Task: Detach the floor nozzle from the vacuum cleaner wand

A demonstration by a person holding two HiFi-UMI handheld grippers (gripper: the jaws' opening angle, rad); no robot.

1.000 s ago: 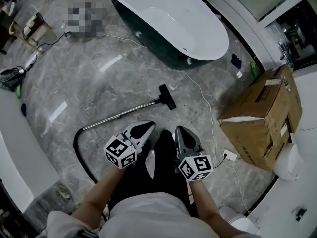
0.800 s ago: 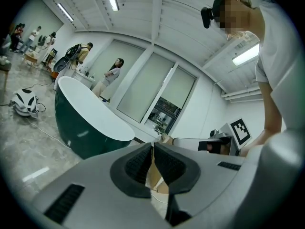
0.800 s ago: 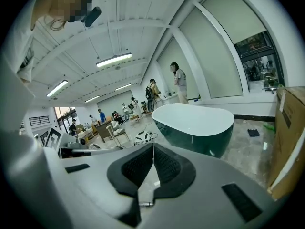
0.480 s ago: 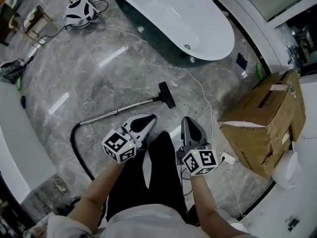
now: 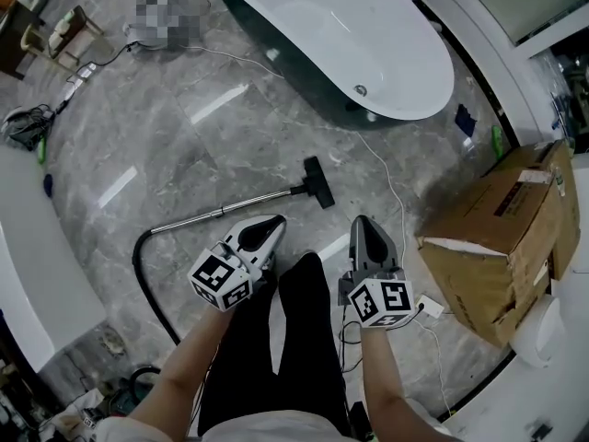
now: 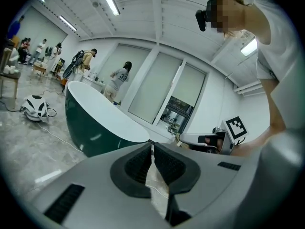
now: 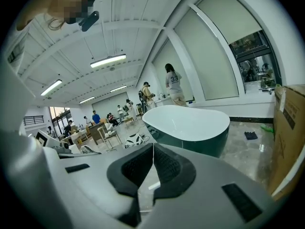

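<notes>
Hose (image 5: 140, 263): black, curving on the floor (image 5: 184, 145) left of the person's legs (image 5: 276, 339).
Wand (image 5: 225, 212): metal, lying flat just beyond the grippers.
Floor nozzle (image 5: 318, 183): black, on the wand's far end.
Cardboard box (image 5: 497, 233): right, well apart.
Bathtub (image 5: 340, 35): farthest.
Left gripper (image 5: 274, 222): jaws together, empty.
Right gripper (image 5: 362, 223): jaws together, empty.

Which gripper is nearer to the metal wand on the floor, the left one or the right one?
Left. In the head view the left gripper sits just below the wand, with its closed fingers toward it. The right gripper is farther off to the right, clear of the wand.
</notes>
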